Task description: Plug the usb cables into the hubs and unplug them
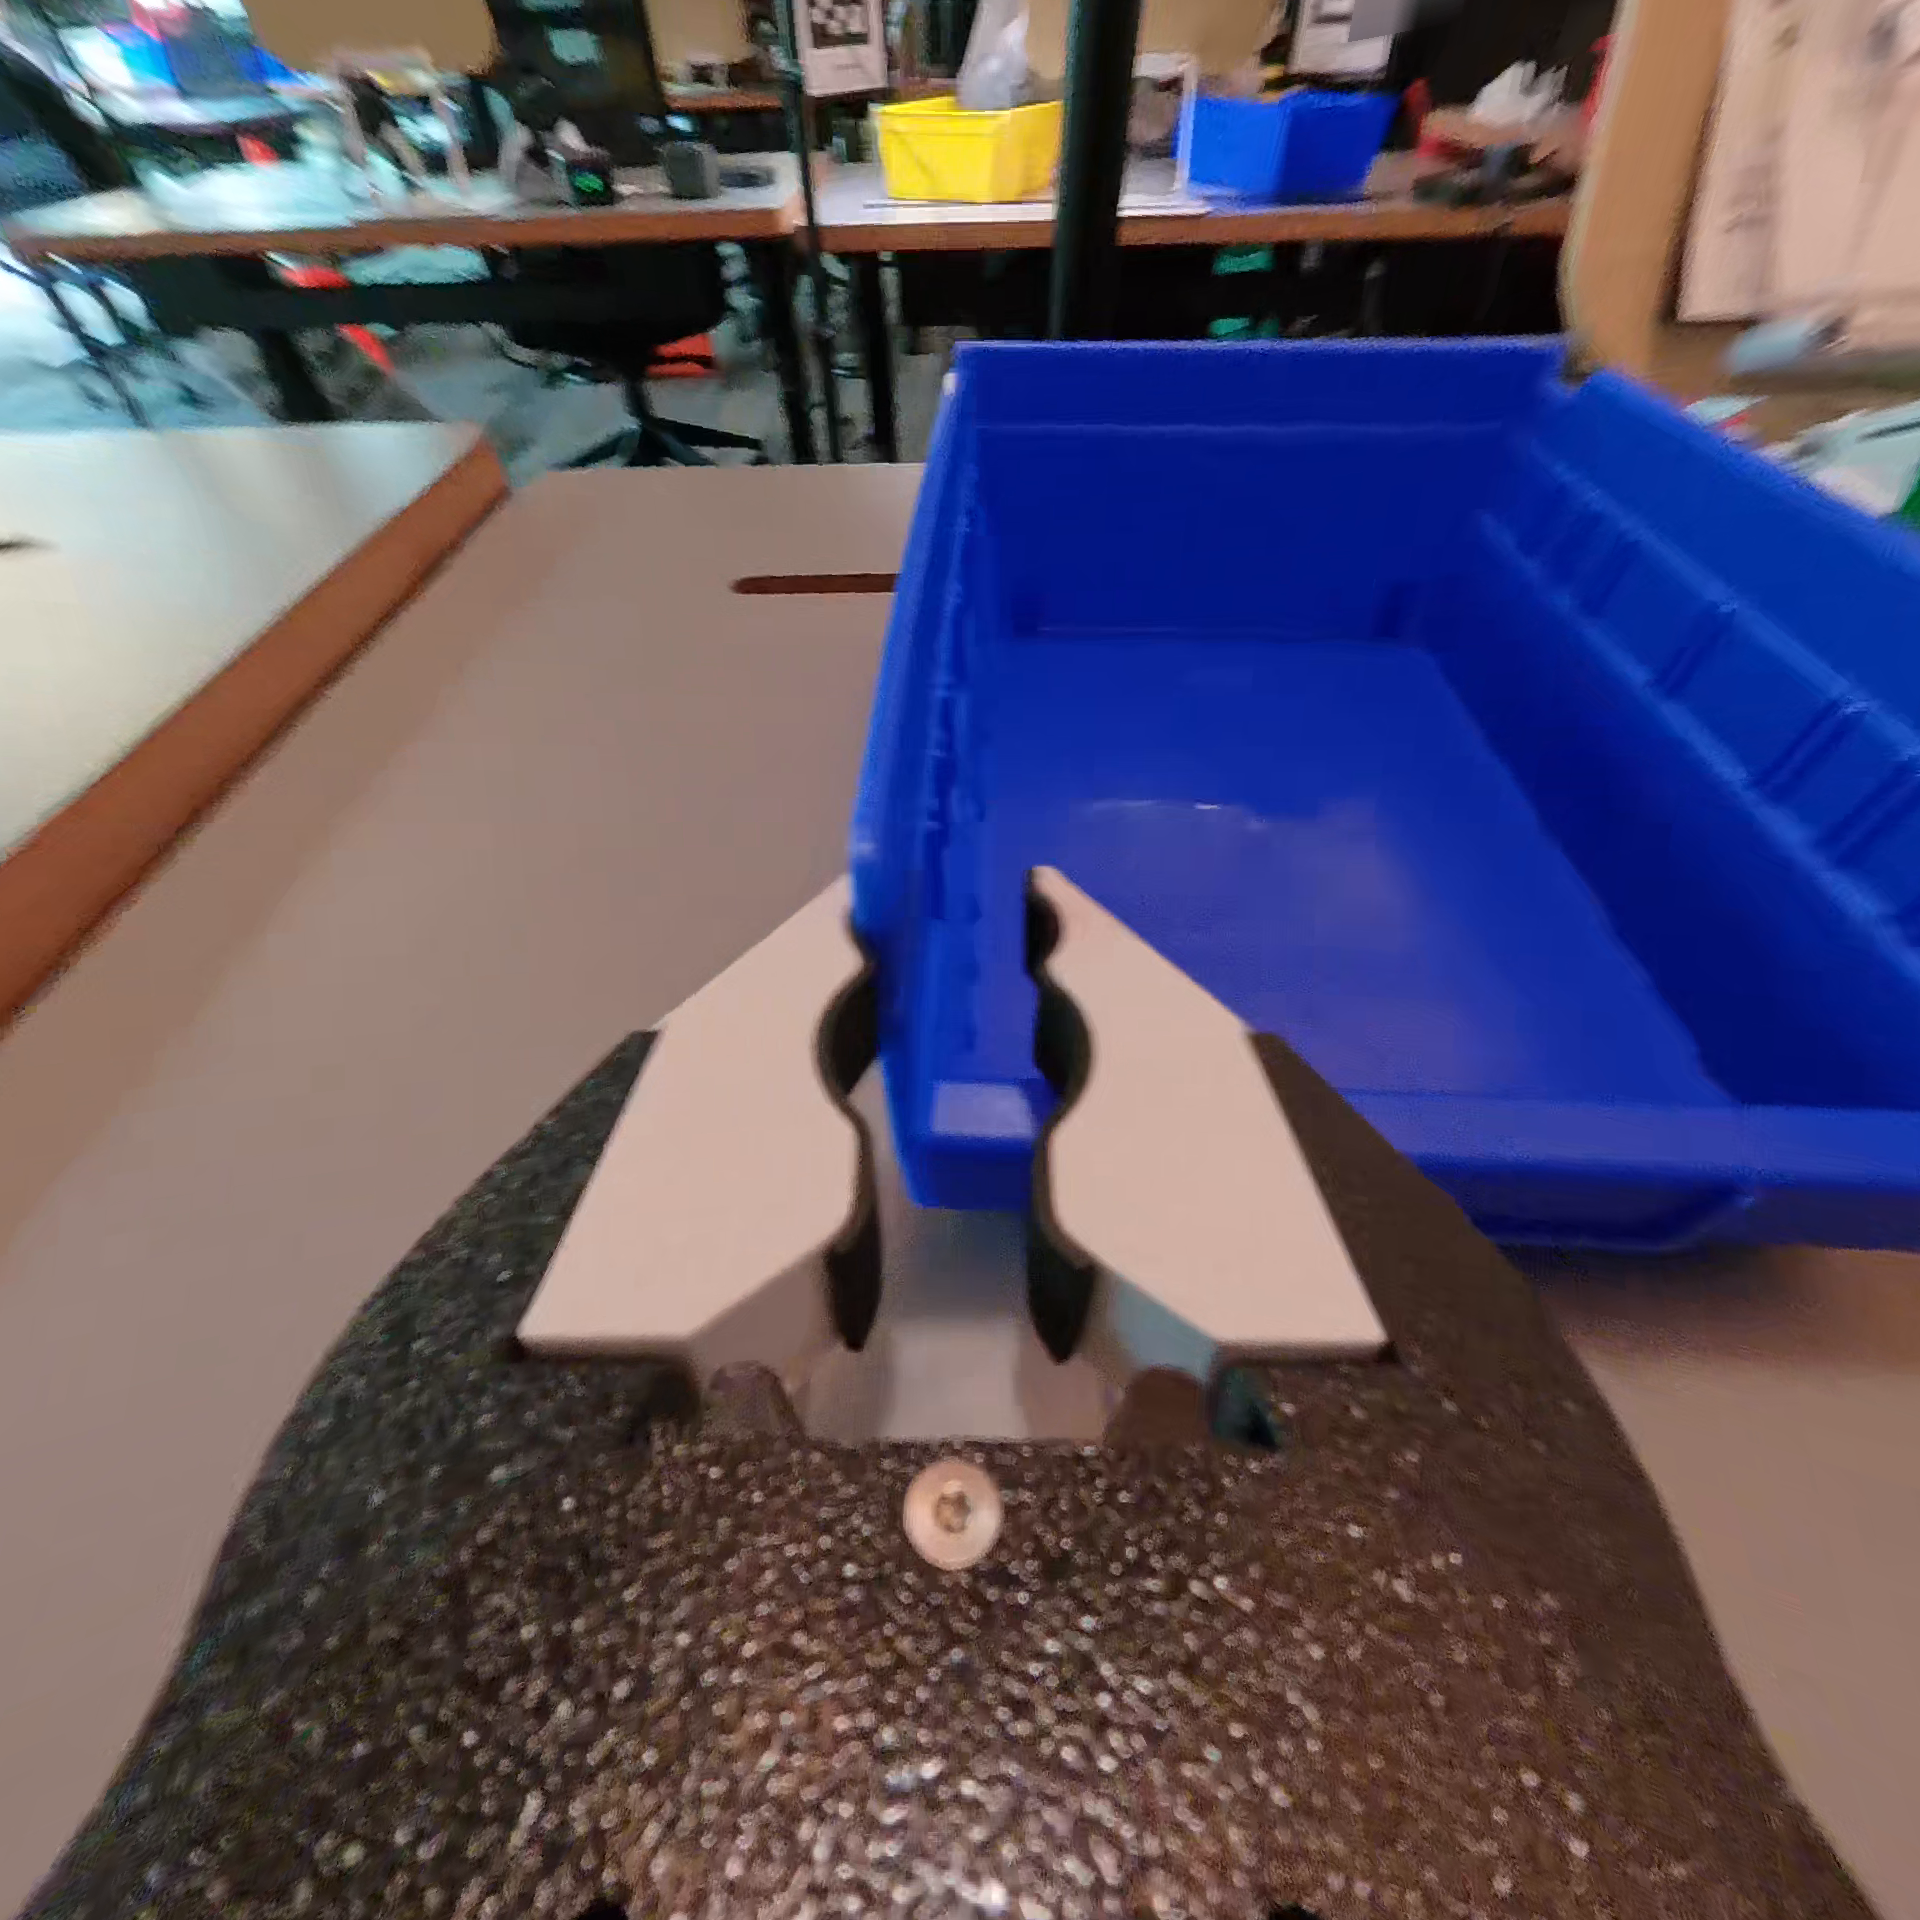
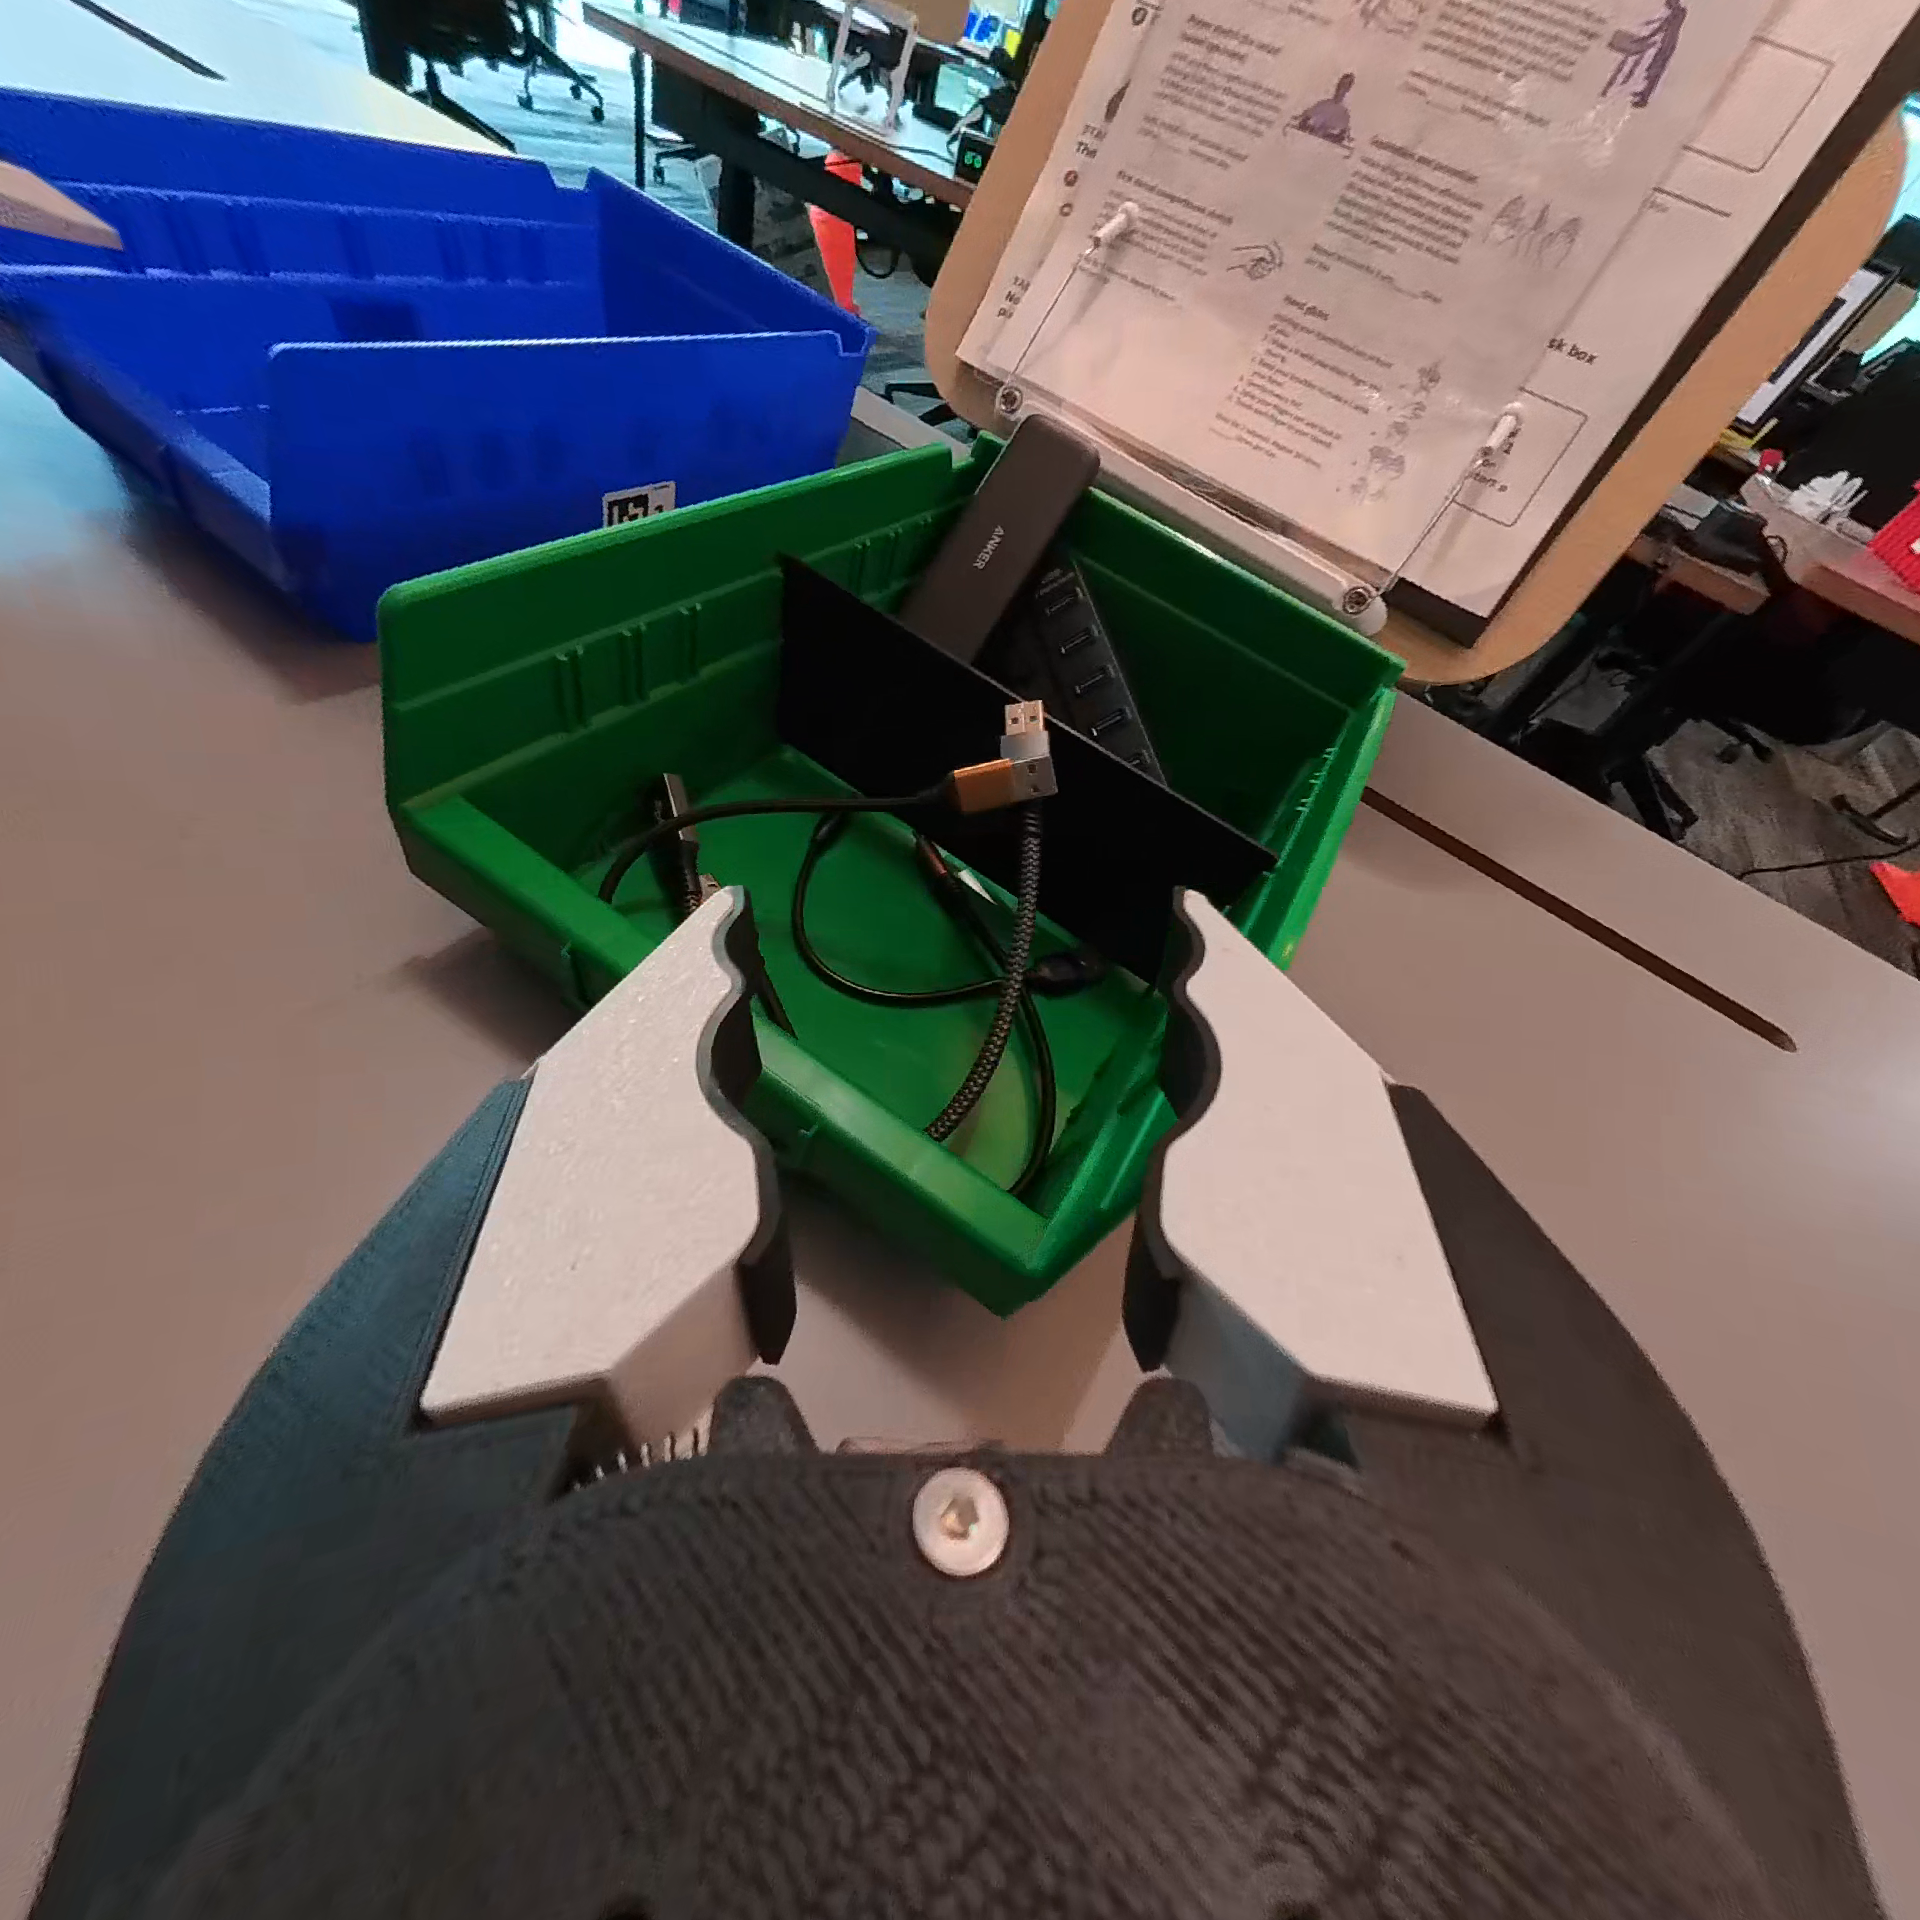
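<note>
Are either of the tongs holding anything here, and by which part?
Nothing is held. The left tongs stand open at the empty blue plastic bin; the right tongs are open above the green plastic bin of USB cables.

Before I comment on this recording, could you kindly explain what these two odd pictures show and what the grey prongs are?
No robot arm here: a person holds two hand-held grippers, each with a camera looking along its fingers. One picture shows the left gripper, open and holding nothing, at the corner of an empty blue bin on the table. The other shows the right gripper, open too, before a green bin. A black divider separates USB cables from two dark hubs.
</note>
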Available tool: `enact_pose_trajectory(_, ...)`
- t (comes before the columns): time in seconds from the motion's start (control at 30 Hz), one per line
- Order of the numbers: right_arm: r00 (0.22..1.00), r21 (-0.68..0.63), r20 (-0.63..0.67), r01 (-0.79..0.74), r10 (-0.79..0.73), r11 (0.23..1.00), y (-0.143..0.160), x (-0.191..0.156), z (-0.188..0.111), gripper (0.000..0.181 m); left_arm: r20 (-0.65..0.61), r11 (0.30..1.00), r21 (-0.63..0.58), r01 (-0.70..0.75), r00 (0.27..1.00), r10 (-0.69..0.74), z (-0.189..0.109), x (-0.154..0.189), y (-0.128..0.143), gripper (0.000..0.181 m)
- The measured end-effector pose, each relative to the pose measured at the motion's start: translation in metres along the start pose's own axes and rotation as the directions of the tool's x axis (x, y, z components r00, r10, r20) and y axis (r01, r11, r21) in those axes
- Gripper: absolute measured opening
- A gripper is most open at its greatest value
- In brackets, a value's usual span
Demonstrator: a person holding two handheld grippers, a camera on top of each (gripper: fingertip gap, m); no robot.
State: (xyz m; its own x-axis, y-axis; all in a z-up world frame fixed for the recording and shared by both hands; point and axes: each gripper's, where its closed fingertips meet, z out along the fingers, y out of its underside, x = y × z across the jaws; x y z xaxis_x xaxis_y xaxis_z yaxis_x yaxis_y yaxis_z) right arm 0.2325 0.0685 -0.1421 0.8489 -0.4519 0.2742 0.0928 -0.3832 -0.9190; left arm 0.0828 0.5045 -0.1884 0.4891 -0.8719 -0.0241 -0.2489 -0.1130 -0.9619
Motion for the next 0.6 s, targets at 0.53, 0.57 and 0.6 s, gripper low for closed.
enact_pose_trajectory(0.53, 1.000, 0.081, 0.022, -0.013, 0.012, 0.997, -0.021, -0.011, -0.008, 0.075, 0.089, 0.946, 0.255, -0.203, 0.979, 0.186, -0.068, 0.040, -0.103, 0.000)
enact_pose_trajectory(0.57, 0.999, 0.097, 0.031, -0.022, 0.019, 0.995, -0.024, -0.013, -0.008, 0.075, 0.125, 0.929, 0.273, -0.249, 0.967, 0.222, -0.076, 0.045, -0.112, 0.000)
enact_pose_trajectory(0.6, 0.999, 0.113, 0.043, -0.031, 0.026, 0.993, -0.027, -0.017, -0.008, 0.076, 0.155, 0.916, 0.291, -0.276, 0.958, 0.240, -0.085, 0.048, -0.122, 0.000)
